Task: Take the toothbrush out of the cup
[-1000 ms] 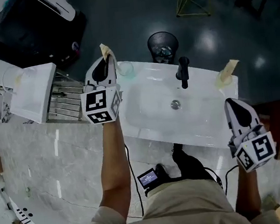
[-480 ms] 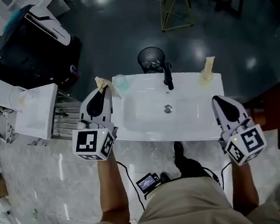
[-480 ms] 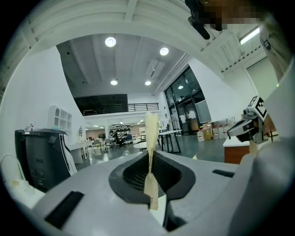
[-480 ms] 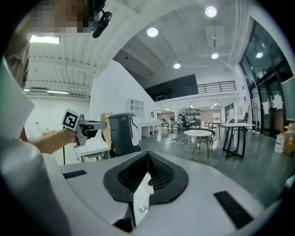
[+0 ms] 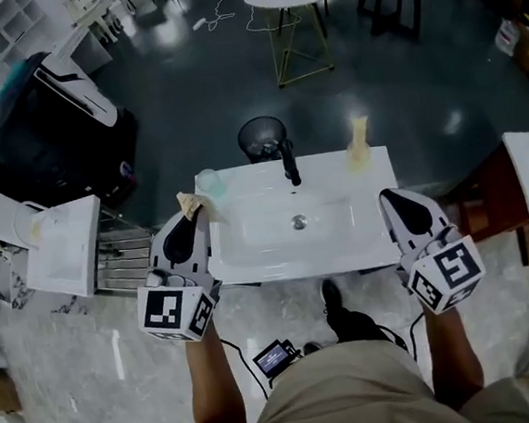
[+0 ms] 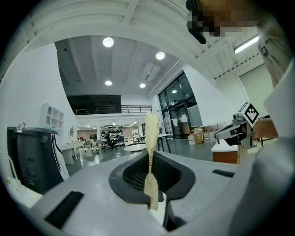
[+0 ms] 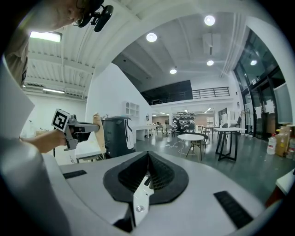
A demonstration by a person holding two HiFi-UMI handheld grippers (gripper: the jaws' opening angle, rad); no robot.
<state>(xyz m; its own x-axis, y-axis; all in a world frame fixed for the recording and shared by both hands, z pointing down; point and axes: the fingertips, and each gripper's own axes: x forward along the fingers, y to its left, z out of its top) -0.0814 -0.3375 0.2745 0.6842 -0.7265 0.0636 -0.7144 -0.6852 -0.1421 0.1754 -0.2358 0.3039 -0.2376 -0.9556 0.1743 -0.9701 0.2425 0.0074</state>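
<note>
Head view: my left gripper (image 5: 193,218) clamps the toothbrush (image 5: 187,203) upright, the cup (image 5: 209,181) just upper right of its tip; my right gripper (image 5: 390,199) is clenched empty.

Left gripper (image 5: 194,219) fingers (image 6: 83,193) clamped, right gripper (image 5: 389,199) fingers (image 7: 221,184) together (arms outstretched).

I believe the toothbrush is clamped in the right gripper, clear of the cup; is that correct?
Not quite: it is the left gripper that clamps the toothbrush, as the left gripper view shows; the right gripper is shut on nothing. The toothbrush is indeed clear of the cup.
</note>
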